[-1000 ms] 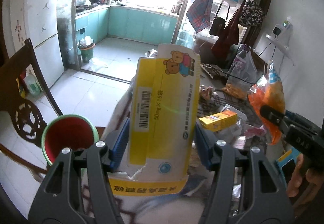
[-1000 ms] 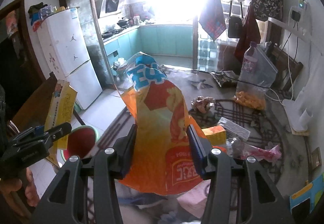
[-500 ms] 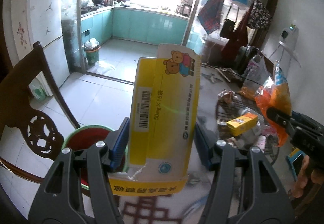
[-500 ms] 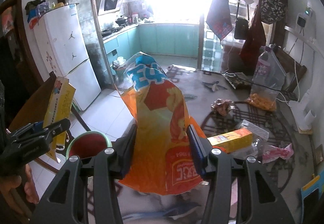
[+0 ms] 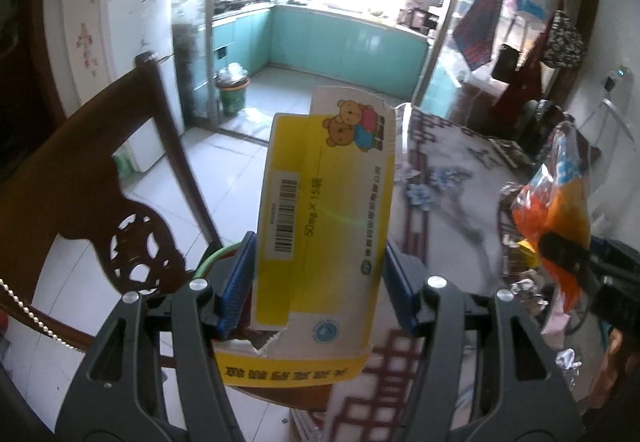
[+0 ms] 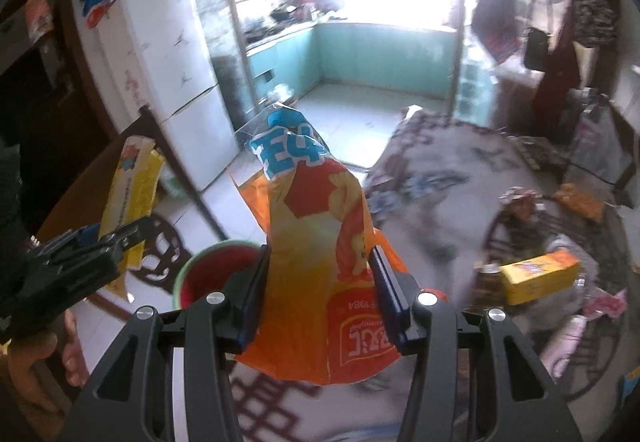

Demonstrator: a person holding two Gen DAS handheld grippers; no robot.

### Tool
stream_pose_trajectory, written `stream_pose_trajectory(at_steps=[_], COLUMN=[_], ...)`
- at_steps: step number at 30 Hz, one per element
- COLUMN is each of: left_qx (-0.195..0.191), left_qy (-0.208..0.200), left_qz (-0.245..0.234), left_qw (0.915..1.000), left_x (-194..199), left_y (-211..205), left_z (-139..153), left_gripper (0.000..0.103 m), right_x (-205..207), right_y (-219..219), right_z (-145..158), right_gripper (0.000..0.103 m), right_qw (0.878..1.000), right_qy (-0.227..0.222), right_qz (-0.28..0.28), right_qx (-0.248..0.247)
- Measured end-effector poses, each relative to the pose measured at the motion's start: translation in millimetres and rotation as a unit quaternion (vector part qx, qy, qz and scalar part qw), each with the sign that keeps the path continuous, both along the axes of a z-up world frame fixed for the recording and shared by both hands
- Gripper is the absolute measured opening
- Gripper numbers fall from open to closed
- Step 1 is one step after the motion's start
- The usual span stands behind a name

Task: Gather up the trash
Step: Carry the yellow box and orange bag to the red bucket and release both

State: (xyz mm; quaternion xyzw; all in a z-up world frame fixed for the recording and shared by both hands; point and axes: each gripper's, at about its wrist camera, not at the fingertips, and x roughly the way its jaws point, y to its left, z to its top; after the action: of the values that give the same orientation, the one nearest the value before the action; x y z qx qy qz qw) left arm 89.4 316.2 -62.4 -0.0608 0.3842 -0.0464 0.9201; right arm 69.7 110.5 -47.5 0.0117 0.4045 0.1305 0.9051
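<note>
Between the blue pads of the left gripper (image 5: 320, 282) stands a flattened yellow carton (image 5: 320, 214), pinched across its width near the torn lower end, its bear-printed top rising upright and free. It looks light and fairly stiff — card that keeps its shape yet creases if squeezed hard, so a hold low on the flat faces, as now, seems the right one. The right gripper (image 6: 318, 290) is likewise closed on its load, an orange snack bag (image 6: 316, 242) caught at mid-height between the pads, the crumpled blue-lettered top sticking up and the bottom hanging loose below. That film is soft, slick and near weightless; I judge it could slide out unless the pads bite on a bunched fold. Just beyond and below both grippers sits a green-rimmed red bin (image 6: 216, 270) on the floor beside the table edge, next to a dark wooden chair (image 5: 132, 202) — only a sliver of its rim shows past the carton in the left view. Further off on the patterned tablecloth (image 6: 440, 210) lie more scraps, among them a small yellow box (image 6: 540, 276) and crumpled wrappers. Farthest back are a white fridge (image 6: 168, 90) and a sunlit teal kitchen.
</note>
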Motion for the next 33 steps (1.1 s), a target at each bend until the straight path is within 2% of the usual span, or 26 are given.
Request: stream_pose_trajectory(at_steps=[9,19,33], left_qx=[0.009,0.01,0.013], left_qy=[0.023,0.04,0.047], left_qz=[0.022,0.026,0.034], left_qw=[0.9994,0.9988,0.9982], left_x=[14.1,38.0,63.8], left_y=[33.4,47.1,58.7], left_z=[-18.6,-32.9,-41.4], left_gripper=[0.058,0.058,0.058], right_x=[20.8,44.7,69.2], right_y=[54.3,83.8,97.5], right_z=[-29.4,-51.4,-61.0], right_gripper=[0.048,0.048,0.048], right_qw=[0.997,0.991,0.988], right_qy=[0.051,0.088,0.094], right_qz=[0.062,0.097,0.118], right_qx=[0.007,0.01,0.021])
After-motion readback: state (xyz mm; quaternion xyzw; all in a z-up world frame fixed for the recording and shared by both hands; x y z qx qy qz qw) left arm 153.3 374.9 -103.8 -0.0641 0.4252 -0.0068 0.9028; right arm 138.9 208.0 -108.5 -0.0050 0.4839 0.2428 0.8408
